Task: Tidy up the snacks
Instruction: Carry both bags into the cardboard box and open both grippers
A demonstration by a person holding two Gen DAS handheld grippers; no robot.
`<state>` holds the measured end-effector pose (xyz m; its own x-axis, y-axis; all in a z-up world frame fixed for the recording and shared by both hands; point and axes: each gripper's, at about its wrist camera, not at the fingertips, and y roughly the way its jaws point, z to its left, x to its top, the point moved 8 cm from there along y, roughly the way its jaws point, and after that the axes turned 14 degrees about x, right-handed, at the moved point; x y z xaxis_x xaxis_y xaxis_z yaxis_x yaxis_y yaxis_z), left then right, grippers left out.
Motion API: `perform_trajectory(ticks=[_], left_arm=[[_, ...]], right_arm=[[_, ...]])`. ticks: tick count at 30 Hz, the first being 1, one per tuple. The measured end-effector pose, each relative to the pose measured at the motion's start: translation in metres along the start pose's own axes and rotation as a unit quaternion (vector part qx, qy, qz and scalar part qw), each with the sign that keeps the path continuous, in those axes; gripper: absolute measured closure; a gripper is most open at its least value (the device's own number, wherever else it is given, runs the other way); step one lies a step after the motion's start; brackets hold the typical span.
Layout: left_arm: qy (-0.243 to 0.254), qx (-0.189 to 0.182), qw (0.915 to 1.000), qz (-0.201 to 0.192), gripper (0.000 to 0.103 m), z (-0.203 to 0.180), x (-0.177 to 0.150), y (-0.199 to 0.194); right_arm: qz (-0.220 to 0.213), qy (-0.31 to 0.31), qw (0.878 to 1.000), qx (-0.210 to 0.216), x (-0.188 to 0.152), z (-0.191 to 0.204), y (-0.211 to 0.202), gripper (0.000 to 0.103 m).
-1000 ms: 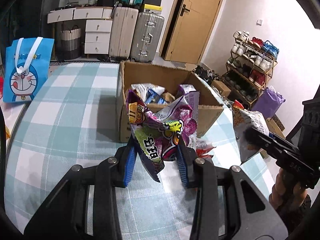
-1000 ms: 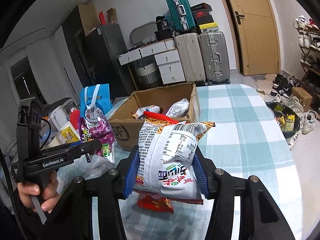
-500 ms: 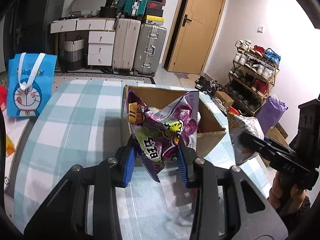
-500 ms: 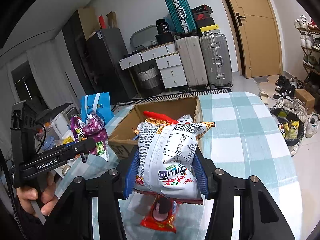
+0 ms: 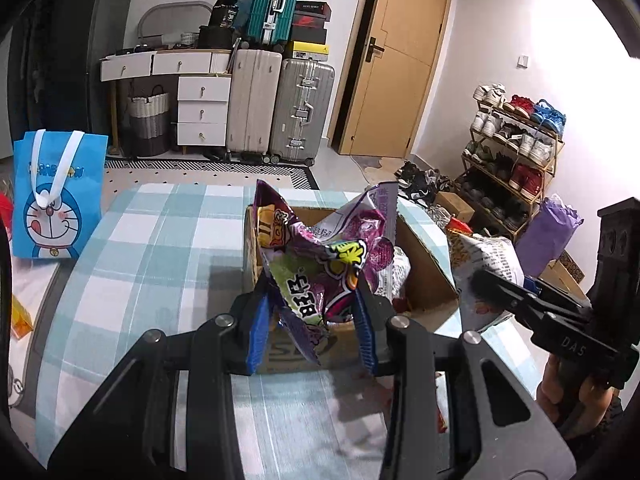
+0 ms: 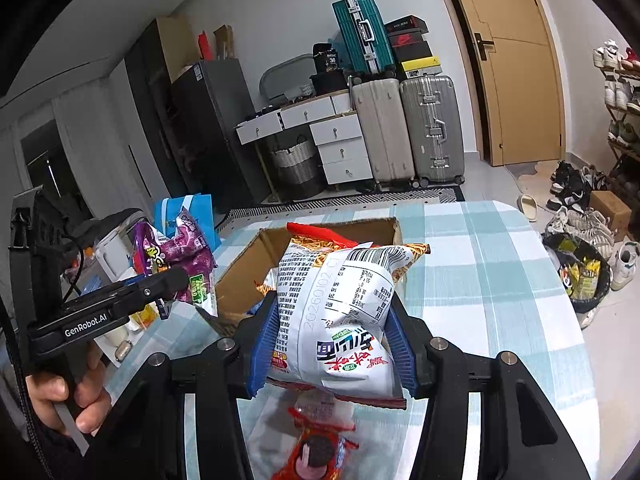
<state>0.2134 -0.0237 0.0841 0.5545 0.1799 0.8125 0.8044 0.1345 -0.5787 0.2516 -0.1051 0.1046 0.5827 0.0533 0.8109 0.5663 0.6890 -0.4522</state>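
My left gripper (image 5: 312, 320) is shut on a crumpled purple snack bag (image 5: 320, 264), held up just in front of the open cardboard box (image 5: 424, 256). The same purple snack bag (image 6: 176, 256) shows at the left of the right wrist view. My right gripper (image 6: 332, 340) is shut on a white and orange noodle snack bag (image 6: 340, 304), also raised before the cardboard box (image 6: 240, 276). That noodle snack bag (image 5: 488, 256) appears at the right in the left wrist view. A few snack packs (image 5: 400, 272) lie inside the box. A red cookie packet (image 6: 316, 452) rests on the checked tablecloth (image 6: 492, 280) under my right gripper.
A blue cartoon tote bag (image 5: 56, 196) stands at the table's left edge. Suitcases (image 5: 280, 108) and white drawers (image 5: 200, 108) line the far wall by a wooden door (image 5: 400, 60). A shoe rack (image 5: 516, 140) and a bin with wrappers (image 6: 580, 276) stand to the right.
Both grippers have risen and moved toward the box with their bags still held. The box now sits lower in both views and the red cookie packet has come into sight below the right gripper.
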Motion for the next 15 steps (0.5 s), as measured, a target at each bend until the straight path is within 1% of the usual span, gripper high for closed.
perform_trajectory(ticks=[8, 15], left_arm=[[-0.002, 0.006, 1.0, 0.001, 0.069, -0.003, 0.013, 0.021], [0.002, 0.011, 0.9999, 0.008, 0.069, -0.007, 0.016, 0.048]], right_arm=[[-0.007, -0.009, 1.0, 0.005, 0.019, 0.0, 0.016, 0.052], [-0.012, -0.008, 1.0, 0.003, 0.032, -0.004, 0.035, 0.052]])
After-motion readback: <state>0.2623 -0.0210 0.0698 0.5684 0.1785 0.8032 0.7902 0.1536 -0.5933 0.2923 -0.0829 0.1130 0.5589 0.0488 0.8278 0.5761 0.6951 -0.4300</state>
